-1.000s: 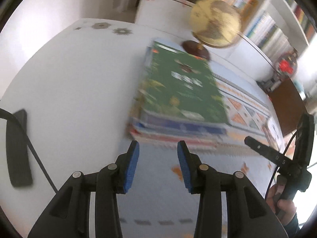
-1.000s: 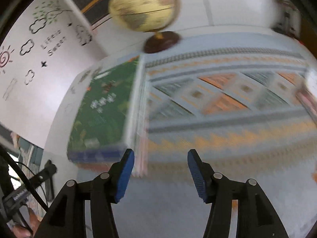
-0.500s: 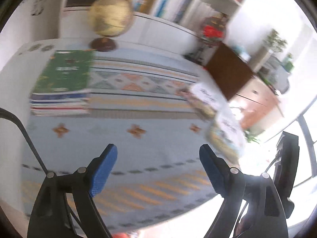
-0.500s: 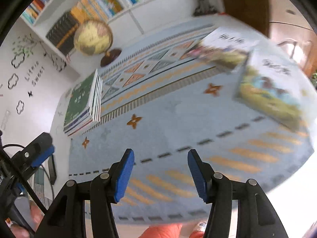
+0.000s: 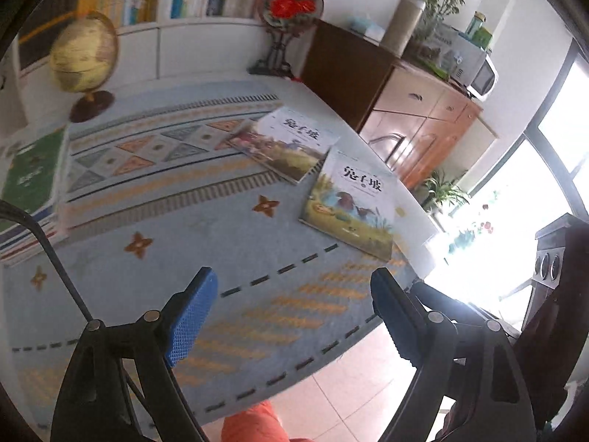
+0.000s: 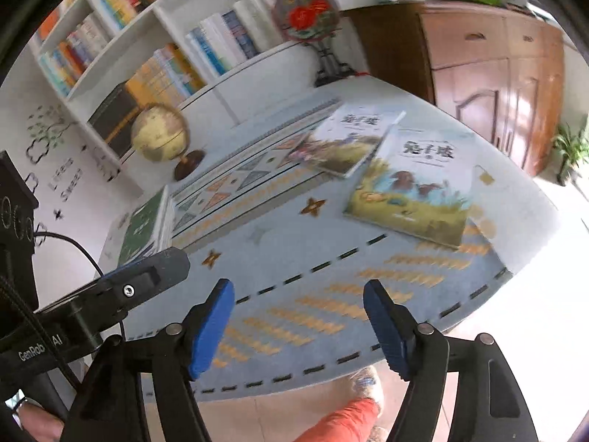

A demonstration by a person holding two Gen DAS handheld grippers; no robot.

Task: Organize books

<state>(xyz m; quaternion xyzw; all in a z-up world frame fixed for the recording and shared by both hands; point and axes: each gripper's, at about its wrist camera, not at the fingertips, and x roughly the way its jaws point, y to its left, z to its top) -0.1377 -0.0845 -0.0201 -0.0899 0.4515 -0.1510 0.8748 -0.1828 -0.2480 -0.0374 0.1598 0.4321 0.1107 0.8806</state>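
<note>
The two picture books left loose on the patterned table mat (image 5: 154,276) look thin, flat and fairly light, with glossy covers that will likely slide under the pads, and being soft-backed they would sag if taken by a corner, so a bite across a free edge, close to the spine, seems safest. The nearer book (image 5: 351,204) lies ahead of the left gripper (image 5: 294,313) and off to its right side, well apart from it, its far corner overlapping the farther book (image 5: 283,143), which lies beyond. The left gripper stands wide with nothing between its blue pads. The right gripper (image 6: 299,318) has its jaws opening, also empty, with the nearer book ahead and to its right. The finished stack (image 5: 31,191) lies far off to the left of both
</note>
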